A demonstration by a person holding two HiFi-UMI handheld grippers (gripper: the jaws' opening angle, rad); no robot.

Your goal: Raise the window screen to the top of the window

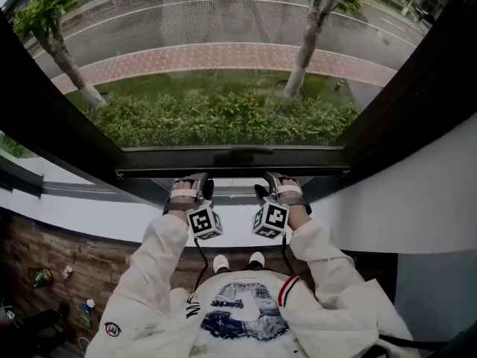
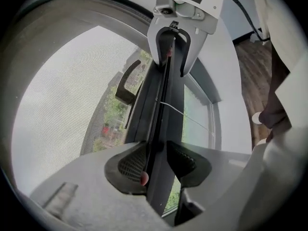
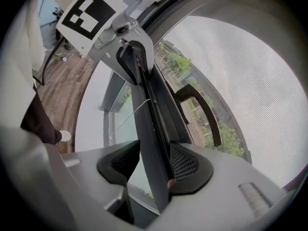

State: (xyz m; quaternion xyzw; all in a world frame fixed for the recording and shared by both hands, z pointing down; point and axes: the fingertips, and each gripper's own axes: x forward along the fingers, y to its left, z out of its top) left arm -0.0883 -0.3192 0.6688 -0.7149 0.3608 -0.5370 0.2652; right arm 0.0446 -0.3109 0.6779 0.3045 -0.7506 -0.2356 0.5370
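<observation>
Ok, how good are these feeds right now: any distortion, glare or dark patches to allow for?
Head view: daylight outside leaves the window frame nearly black, and straight edges bow. Left gripper view: heavy fisheye; the mesh is washed pale, the screen bar a dark silhouette. Right gripper view: same curvature, black corners; the handle is sharp.

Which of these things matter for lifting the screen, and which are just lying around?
For the job: window screen, its bottom bar, left gripper, right gripper.
Lying about: bottles on the floor.
</observation>
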